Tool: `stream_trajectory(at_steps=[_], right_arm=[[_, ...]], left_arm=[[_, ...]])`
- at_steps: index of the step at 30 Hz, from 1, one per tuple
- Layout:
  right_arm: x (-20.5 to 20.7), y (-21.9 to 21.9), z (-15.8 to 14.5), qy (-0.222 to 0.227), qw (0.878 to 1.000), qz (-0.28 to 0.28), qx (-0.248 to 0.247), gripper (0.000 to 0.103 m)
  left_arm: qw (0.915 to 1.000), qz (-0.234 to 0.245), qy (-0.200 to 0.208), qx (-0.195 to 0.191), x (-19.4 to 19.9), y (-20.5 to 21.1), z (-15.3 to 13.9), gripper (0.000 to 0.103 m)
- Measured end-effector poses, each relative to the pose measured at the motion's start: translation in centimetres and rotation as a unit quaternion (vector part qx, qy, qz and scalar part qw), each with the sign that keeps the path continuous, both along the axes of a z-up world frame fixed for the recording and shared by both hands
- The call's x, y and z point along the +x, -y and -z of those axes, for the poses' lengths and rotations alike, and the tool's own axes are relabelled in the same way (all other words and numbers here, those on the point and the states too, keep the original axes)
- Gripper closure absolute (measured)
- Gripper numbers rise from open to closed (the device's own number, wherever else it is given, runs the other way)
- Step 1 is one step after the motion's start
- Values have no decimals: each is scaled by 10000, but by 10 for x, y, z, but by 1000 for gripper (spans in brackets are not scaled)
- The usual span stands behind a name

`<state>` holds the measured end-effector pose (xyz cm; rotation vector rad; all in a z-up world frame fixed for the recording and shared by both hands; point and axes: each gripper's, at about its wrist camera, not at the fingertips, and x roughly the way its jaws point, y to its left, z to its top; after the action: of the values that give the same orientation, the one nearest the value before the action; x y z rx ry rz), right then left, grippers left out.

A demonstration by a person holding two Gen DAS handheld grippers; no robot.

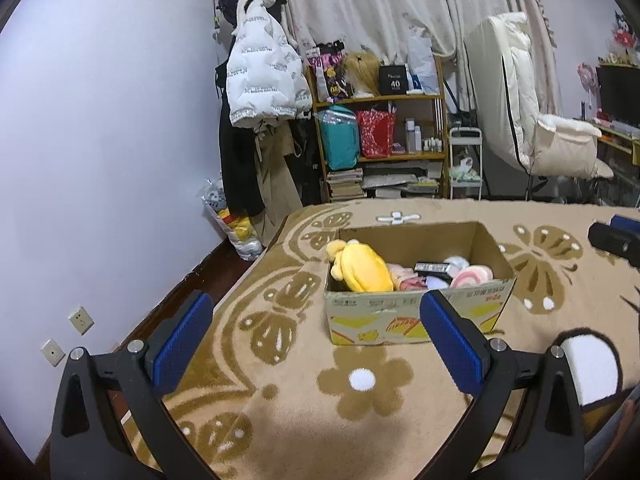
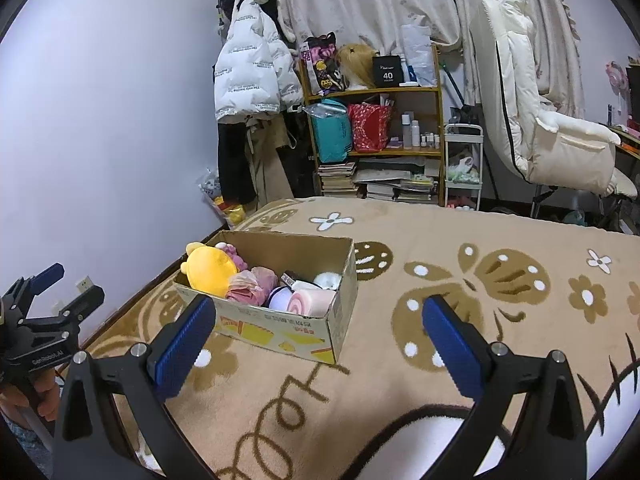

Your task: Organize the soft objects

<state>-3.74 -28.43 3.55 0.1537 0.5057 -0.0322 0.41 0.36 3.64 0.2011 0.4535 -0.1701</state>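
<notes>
A cardboard box (image 1: 416, 316) (image 2: 280, 330) stands on a beige patterned blanket (image 1: 304, 400) (image 2: 400, 380). It holds several soft things: a yellow plush (image 1: 362, 266) (image 2: 210, 266), pink cloth (image 2: 252, 284) and a pink roll-shaped plush (image 1: 474, 276) (image 2: 314, 302). My left gripper (image 1: 316, 324) is open in front of the box, with nothing between its blue pads. My right gripper (image 2: 320, 326) is open too, to the right of the box and holding nothing. The left gripper (image 2: 60, 284) also shows at the left edge of the right wrist view, in a hand.
Behind the bed stand a wooden shelf (image 1: 380, 98) (image 2: 376, 92) of bags and books, a coat rack with a white puffer jacket (image 1: 262, 76) (image 2: 252, 76), and a white padded chair (image 1: 532, 120) (image 2: 540, 112). The bed's left edge drops to dark floor beside the wall.
</notes>
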Motion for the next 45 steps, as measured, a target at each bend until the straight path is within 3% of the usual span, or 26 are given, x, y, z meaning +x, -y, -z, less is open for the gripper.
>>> stream_trajectory(at_steps=[12, 45], right_arm=[[7, 10, 13, -185, 9997, 89, 165, 0], [10, 15, 22, -341, 9992, 136, 170, 0]], left_arm=[[9996, -98, -192, 156, 16, -3, 19, 1], [9998, 26, -201, 19, 14, 0, 18, 1]])
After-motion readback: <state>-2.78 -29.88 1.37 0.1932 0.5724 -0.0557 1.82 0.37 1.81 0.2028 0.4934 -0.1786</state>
